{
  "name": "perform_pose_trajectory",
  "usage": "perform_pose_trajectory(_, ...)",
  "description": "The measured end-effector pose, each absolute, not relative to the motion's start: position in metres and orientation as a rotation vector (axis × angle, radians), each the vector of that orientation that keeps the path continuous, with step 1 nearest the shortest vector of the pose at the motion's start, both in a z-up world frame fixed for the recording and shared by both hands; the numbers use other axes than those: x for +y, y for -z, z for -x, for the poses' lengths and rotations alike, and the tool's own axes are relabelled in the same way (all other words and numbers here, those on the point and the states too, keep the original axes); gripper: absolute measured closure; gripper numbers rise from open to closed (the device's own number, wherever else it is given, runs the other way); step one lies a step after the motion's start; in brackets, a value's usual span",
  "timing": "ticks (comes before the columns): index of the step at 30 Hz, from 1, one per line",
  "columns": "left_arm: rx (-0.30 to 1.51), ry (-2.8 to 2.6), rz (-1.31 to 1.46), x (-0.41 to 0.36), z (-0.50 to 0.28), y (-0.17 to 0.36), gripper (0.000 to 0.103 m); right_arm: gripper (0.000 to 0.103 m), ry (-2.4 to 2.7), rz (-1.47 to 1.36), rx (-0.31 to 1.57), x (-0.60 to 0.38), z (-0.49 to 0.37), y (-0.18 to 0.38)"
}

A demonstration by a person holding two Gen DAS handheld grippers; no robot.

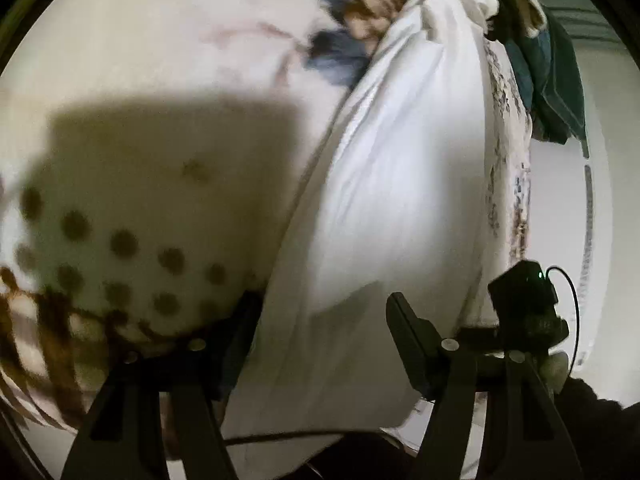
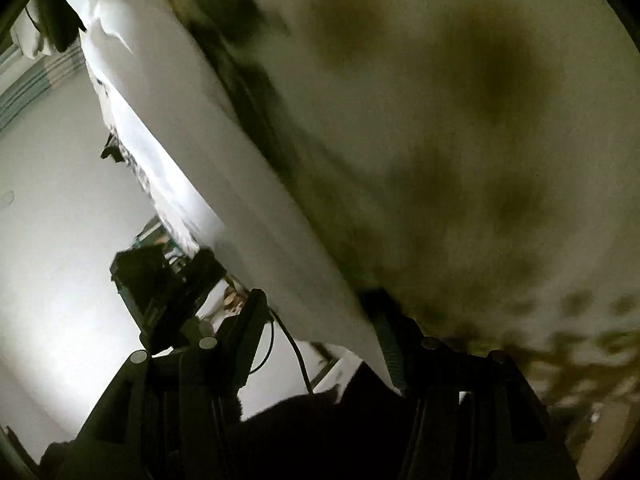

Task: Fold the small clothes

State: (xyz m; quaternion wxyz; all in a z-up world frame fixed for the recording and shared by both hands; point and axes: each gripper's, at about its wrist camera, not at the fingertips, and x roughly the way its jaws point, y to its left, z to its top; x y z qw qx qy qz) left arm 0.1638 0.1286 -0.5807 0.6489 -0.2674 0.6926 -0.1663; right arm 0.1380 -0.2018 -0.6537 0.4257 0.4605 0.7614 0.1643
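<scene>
A long white cotton garment point(image 1: 384, 200) lay stretched in a soft roll along a cream bedsheet printed with brown dots and blue-and-brown flowers point(image 1: 160, 60), running from the near edge to the far end of the bed. In the left wrist view the near end of the white cloth passed between the two black fingers of the left tool point(image 1: 320, 312), which stood apart with clear gaps to the fabric on both sides. In the right wrist view the same white garment point(image 2: 248, 184) ran diagonally, and its near end hung between the black fingers of the right tool point(image 2: 320, 312); these also stood apart, though the right finger lay just beside or against the cloth edge and blur hid which. The other tool, a black block with a cable point(image 2: 160, 280), showed to the left of it. A crumpled dark teal cloth point(image 1: 556, 80) lay at the far right.
</scene>
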Motion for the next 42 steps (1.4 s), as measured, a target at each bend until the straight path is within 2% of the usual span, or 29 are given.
perform_pose_trajectory(2, 1.55, 0.344, 0.529, 0.121, -0.162, 0.575, 0.076, 0.047, -0.422, -1.113, 1.864, -0.185, -0.138, 0.654)
perform_pose_trajectory(3, 1.551, 0.347, 0.515, 0.118, -0.159, 0.577, 0.097, 0.056, -0.416, -1.08, 1.83, -0.176, -0.141, 0.65)
perform_pose_trajectory(4, 1.539, 0.339, 0.515, 0.116, -0.159, 0.574, 0.098, 0.099, -0.414, -1.058, 1.817, -0.17, -0.14, 0.647)
perform_pose_trajectory(8, 1.482, 0.32, 0.581, 0.123, -0.138, 0.562, 0.099, 0.1, -0.371, -1.0, 1.793, -0.145, -0.133, 0.634)
perform_pose_trajectory(14, 1.508, 0.316, 0.589, 0.112, -0.113, 0.551, 0.099, 0.1, -0.357, -0.978, 1.847, -0.13, -0.119, 0.629)
perform_pose_trajectory(17, 1.554, 0.297, 0.596, 0.116, -0.114, 0.554, 0.094, 0.1, -0.332, -0.954, 1.903, -0.133, -0.13, 0.634)
perform_pose_trajectory(18, 1.575, 0.283, 0.609, 0.118, -0.118, 0.554, 0.093, 0.093, -0.32, -0.967, 1.921, -0.135, -0.135, 0.634)
perform_pose_trajectory(19, 1.591, 0.257, 0.601, 0.119, -0.124, 0.552, 0.083, 0.084, -0.313, -0.957, 1.934, -0.151, -0.134, 0.634)
perform_pose_trajectory(20, 1.592, 0.224, 0.581, 0.122, -0.131, 0.548, 0.081, 0.082, -0.312, -0.943, 1.925, -0.157, -0.146, 0.626)
perform_pose_trajectory(21, 1.562, 0.215, 0.581, 0.126, -0.144, 0.54, 0.079, 0.07, -0.308, -0.933, 1.893, -0.165, -0.155, 0.616)
perform_pose_trajectory(22, 1.518, 0.217, 0.599, 0.13, -0.16, 0.531, 0.07, 0.05, -0.288, -0.923, 1.853, -0.182, -0.165, 0.605)
perform_pose_trajectory(23, 1.484, 0.212, 0.61, 0.134, -0.175, 0.524, 0.063, 0.043, -0.26, -0.898, 1.806, -0.194, -0.181, 0.591)
perform_pose_trajectory(24, 1.437, 0.21, 0.629, 0.138, -0.195, 0.515, 0.048, 0.041, -0.238, -0.886, 1.744, -0.205, -0.203, 0.576)
perform_pose_trajectory(25, 1.387, 0.219, 0.657, 0.139, -0.216, 0.51, 0.039, 0.041, -0.233, -0.885, 1.713, -0.21, -0.216, 0.569)
perform_pose_trajectory(26, 1.331, 0.24, 0.693, 0.139, -0.244, 0.505, 0.038, 0.041, -0.219, -0.879, 1.663, -0.217, -0.245, 0.558)
perform_pose_trajectory(30, 1.239, 0.315, 0.684, 0.112, -0.352, 0.507, 0.038, 0.041, -0.209, -0.856, 1.511, -0.218, -0.342, 0.537)
perform_pose_trajectory(34, 1.245, 0.361, 0.621, 0.086, -0.446, 0.531, 0.038, 0.041, -0.225, -0.83, 1.412, -0.211, -0.455, 0.544)
perform_pose_trajectory(39, 1.278, 0.355, 0.497, 0.066, -0.517, 0.558, 0.038, 0.041, -0.232, -0.706, 1.425, -0.164, -0.578, 0.576)
perform_pose_trajectory(42, 1.273, 0.368, 0.463, 0.064, -0.538, 0.563, 0.038, 0.042, -0.118, -0.627, 1.349, -0.161, -0.625, 0.583)
